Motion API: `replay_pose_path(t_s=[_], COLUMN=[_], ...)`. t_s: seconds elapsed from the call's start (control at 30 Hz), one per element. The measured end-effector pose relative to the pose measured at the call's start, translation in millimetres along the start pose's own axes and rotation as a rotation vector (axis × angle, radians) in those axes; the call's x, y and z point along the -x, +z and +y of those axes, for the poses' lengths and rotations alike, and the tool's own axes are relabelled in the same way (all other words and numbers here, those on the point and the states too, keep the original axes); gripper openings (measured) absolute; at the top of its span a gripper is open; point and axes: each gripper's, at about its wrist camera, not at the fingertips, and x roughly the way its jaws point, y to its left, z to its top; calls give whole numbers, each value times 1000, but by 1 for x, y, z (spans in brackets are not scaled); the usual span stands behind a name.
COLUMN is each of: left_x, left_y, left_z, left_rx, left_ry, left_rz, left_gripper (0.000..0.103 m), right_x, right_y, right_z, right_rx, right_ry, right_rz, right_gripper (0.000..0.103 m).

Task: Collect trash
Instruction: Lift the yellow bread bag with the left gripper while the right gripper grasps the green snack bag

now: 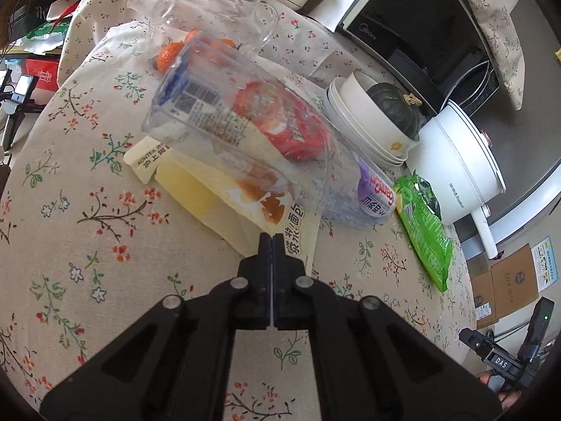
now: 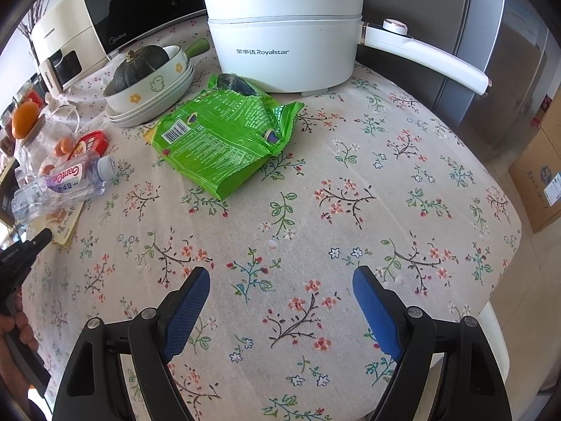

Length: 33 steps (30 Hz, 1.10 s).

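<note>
My left gripper is shut, its tips at the near edge of a yellow bread wrapper lying on the flowered tablecloth; whether it pinches the wrapper is unclear. An empty clear plastic bottle with a purple label lies on the wrapper, over a red wrapper. A green snack bag lies to the right. In the right wrist view the green bag lies ahead of my open, empty right gripper, and the bottle lies at the far left.
A white Royalstar electric pot stands behind the green bag. Stacked white bowls hold a dark squash. A glass jar, oranges, a microwave and a fridge stand at the back. The table edge falls away right.
</note>
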Motion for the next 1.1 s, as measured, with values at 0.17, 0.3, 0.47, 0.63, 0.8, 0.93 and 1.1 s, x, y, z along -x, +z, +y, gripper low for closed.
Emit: replay_pose_path(t_s=[0.17, 0.3, 0.47, 0.63, 0.8, 0.93, 1.1], left_x=[18, 41, 68, 85, 99, 104, 108], left_y=[-11, -23, -35, -45, -50, -52, -52], left_z=[-14, -20, -27, -28, -18, -3, 6], left_rx=[-104, -167, -202, -250, -294, -292, -281], left_ry=[-44, -70, -118, -93, -42, -25, -16], left_rz=[61, 77, 82, 78, 50, 63, 62], left_gripper=[0, 0, 0, 0, 0, 0, 0], right_x=[5, 6, -3, -23, -49, -64, -76], right_y=[2, 6, 13, 26, 37, 48, 56], right_z=[-1, -2, 0, -1, 4, 7, 15], right_rx=[-3, -22, -20, -71, -118, -141, -131], right_ry=[9, 24, 34, 98, 136, 136, 127], right_rz=[-14, -18, -37, -52, -45, -73, -93], right_gripper=[85, 85, 85, 84, 67, 56, 17])
